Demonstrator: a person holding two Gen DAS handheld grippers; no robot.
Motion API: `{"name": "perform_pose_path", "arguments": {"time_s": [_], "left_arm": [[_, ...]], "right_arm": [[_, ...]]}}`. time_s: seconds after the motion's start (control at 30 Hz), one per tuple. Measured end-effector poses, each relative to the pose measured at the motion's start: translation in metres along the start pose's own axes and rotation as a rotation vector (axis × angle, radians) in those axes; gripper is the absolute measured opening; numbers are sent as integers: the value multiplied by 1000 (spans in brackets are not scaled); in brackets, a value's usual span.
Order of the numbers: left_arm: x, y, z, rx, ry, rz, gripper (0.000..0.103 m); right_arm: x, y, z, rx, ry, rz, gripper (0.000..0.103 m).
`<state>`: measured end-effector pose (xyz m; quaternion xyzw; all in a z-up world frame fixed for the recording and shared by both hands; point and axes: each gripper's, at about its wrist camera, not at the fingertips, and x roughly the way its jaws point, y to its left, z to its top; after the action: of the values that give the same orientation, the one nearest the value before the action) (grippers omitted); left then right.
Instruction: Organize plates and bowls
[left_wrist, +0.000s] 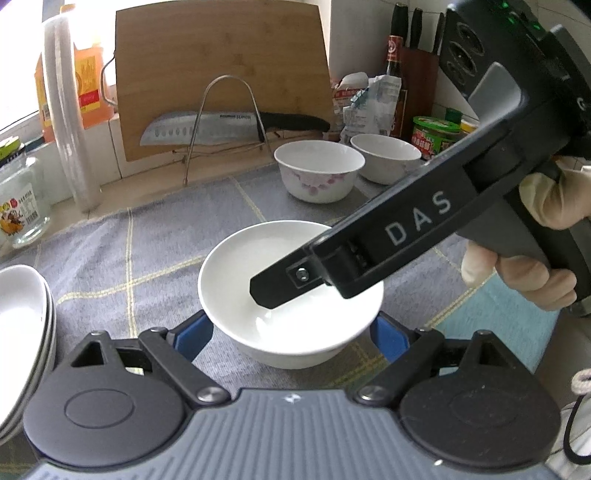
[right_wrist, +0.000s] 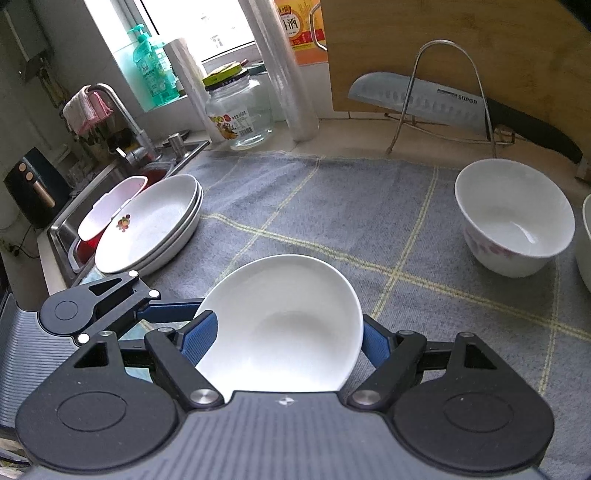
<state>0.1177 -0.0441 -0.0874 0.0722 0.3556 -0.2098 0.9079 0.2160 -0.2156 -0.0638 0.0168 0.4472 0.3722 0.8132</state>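
Both grippers, left gripper (left_wrist: 291, 339) and right gripper (right_wrist: 284, 341), clamp 1 plain white bowl (left_wrist: 290, 291), seemingly mid-carry; next needs lowering beside the 2 bowls (left_wrist: 319, 170).

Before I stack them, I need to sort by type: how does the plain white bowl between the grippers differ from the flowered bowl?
The plain white bowl is shallow and unpatterned; the flowered bowl is deeper, with pink blossoms outside. The plain one sits near, the flowered farther back. Both are white and upright.
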Motion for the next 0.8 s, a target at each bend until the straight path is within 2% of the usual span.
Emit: {"name": "perform_pose_path", "arguments": {"time_s": [0.13,0.2,0.47,0.57,0.67,0.8], "left_arm": [[0,-2,-2,8,-6,4,93],[1,-1,-1,10,-2,4,94],[-15,8,-3,-30,12,-23,95],[-29,14,0,-43,7,-15,95],[-40,21,10,-65,-28,6,101],[-38,30,34,-101,-71,35,102]], "right_arm": [[1,-2,-1,10,-2,13,89],[0,0,-2,7,-13,17,103],[-18,-5,-2,-5,-62,-30,103],[-33,-7,-4,-35,-104,-89,103],[-47,-11,-6,-64,-150,-163,103],[-59,-25,-9,-46,-195,-251,103]]}}
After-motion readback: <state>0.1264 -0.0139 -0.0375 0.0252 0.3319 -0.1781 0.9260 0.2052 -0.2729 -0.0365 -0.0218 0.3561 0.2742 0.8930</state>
